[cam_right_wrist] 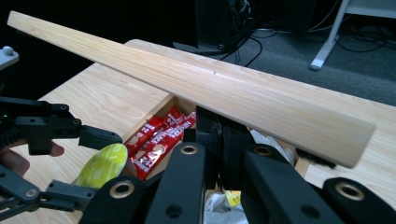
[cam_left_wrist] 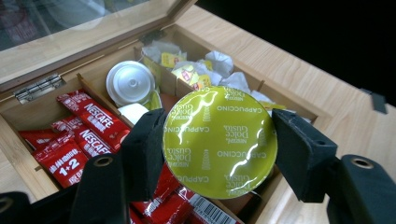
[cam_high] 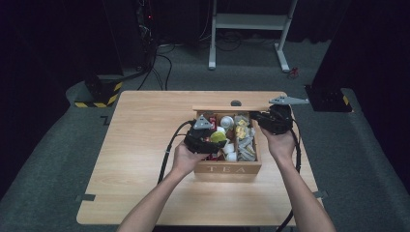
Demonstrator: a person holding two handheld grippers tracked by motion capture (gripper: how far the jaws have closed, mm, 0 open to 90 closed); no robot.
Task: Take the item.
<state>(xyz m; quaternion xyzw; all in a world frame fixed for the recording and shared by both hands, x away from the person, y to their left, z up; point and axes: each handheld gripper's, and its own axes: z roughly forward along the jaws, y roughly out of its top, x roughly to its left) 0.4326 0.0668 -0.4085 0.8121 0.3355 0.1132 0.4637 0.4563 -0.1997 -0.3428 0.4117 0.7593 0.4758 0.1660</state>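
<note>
A yellow-green Dolce Gusto cappuccino capsule hangs just above the open wooden TEA box, and my left gripper is shut on its rim. From above, the capsule is over the box's left half. Under it lie red Nescafe sachets, a white capsule and tea bags. My right gripper is at the box's far right corner, jaws closed together, tips against the raised lid. Whether they pinch the lid is hidden. The right gripper view also catches the left gripper and the capsule.
The box sits right of centre on a light wooden table, with bare tabletop to its left and front. The lid stands up along the box's far side. Behind the table are a white desk frame and floor cables.
</note>
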